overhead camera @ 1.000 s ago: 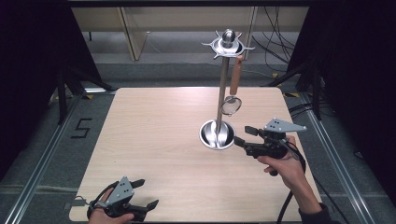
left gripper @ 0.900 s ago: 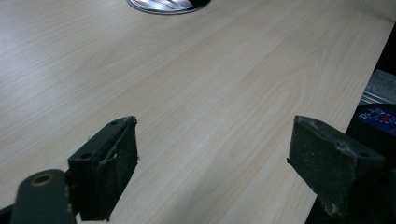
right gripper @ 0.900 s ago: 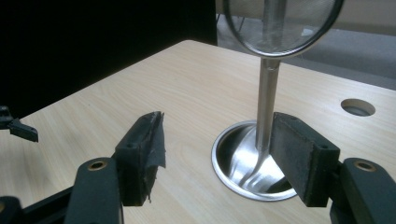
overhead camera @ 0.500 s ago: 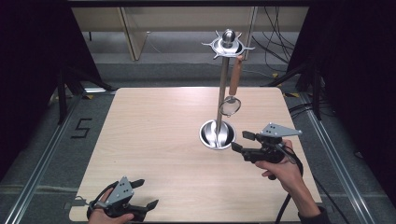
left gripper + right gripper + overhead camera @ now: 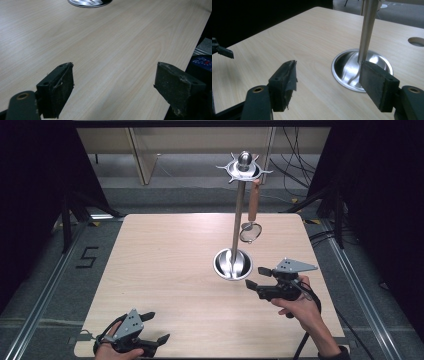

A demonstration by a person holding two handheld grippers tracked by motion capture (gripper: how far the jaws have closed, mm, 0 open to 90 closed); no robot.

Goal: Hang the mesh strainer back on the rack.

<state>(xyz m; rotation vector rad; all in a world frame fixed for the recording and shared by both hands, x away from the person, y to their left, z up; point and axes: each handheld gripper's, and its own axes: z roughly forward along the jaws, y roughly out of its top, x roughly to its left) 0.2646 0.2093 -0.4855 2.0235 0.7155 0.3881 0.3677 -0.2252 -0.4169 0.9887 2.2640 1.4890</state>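
Pale wood-grain table carries one polished steel utensil stand, right of centre: round dished base, slim pole, spiked crown, and one wooden-handled strainer hanging off it. Right gripper beside the base, jaws apart; left gripper at the near edge, jaws wide and empty.

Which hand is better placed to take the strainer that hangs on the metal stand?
The right. Its open tool is beside the stand's base, and the strainer hangs on that side. The left tool sits at the table's near edge, far away.
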